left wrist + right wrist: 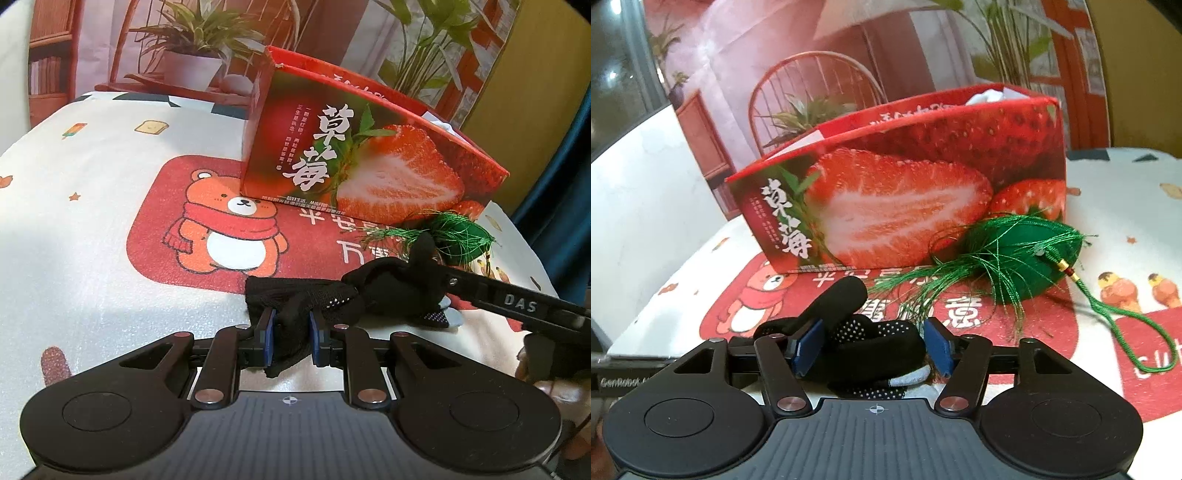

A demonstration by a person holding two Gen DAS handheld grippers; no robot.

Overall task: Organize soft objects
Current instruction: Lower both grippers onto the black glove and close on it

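A black knitted glove [388,291] with white grip dots lies crumpled on the printed cloth in front of a red strawberry box [369,147]. My left gripper [291,339] is shut on one end of the glove, with black fabric bunched between its blue pads. From the right, a finger [517,304] of my right gripper reaches into the glove's other end. In the right wrist view the right gripper [873,343] is open around the glove [875,339], with a small gap at the right pad. A green tasselled sachet [1015,258] lies just beyond, against the box [905,192].
The open-topped box holds something white [986,96]. The sachet's green cord loop [1137,332] trails to the right over the cloth. A bear print [229,221] marks the tablecloth left of the glove. A printed backdrop with plants stands behind. A hand [546,369] shows at the right edge.
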